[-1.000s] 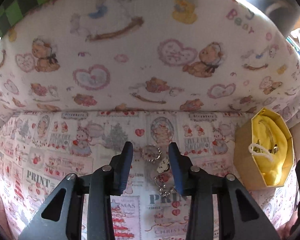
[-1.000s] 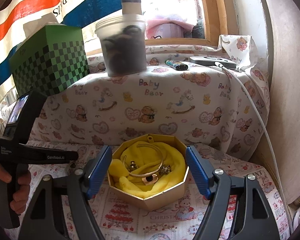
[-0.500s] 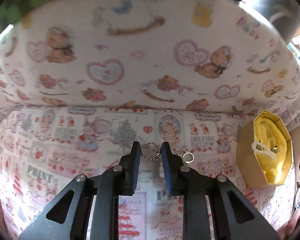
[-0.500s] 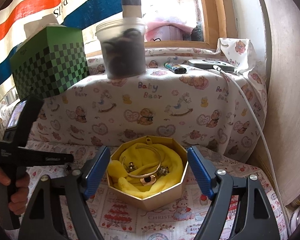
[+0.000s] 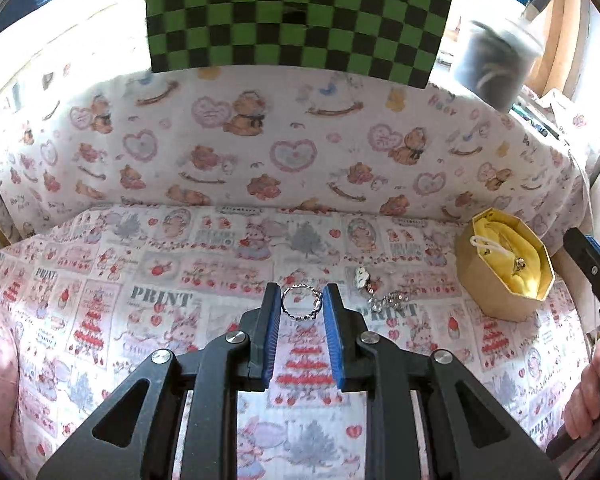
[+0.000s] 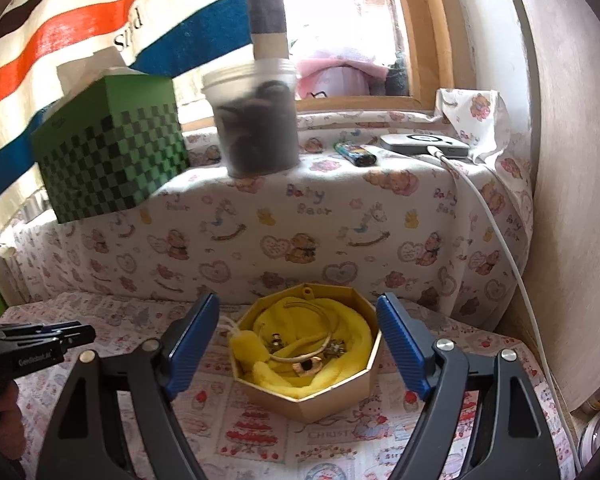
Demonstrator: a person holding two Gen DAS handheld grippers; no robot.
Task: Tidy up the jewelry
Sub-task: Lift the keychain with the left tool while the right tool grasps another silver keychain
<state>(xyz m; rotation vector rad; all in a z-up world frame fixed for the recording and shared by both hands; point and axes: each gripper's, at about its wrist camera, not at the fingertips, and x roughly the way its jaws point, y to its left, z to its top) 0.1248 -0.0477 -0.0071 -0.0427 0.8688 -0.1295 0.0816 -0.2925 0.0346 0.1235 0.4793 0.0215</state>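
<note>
1. A silver ring [image 5: 301, 303] sits clamped between the blue pads of the left gripper [image 5: 301, 306], above the printed cloth [image 5: 140, 280].
2. Just to its right, a charm and chain [image 5: 382, 292] lie on the cloth.
3. Further right stands the gold box [image 5: 500, 296] with yellow lining, holding more jewelry.
4. The right gripper [image 6: 298, 348] has its jaws spread wide on either side of that box, not touching it.
5. A green checkered box [image 5: 300, 12] stands on the ledge behind.

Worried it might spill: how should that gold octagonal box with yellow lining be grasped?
Clamp two opposite walls of the gold octagonal box, coming from the near side where the open right gripper faces it: parallel faces suit flat pads, and its open top stays level.
</note>
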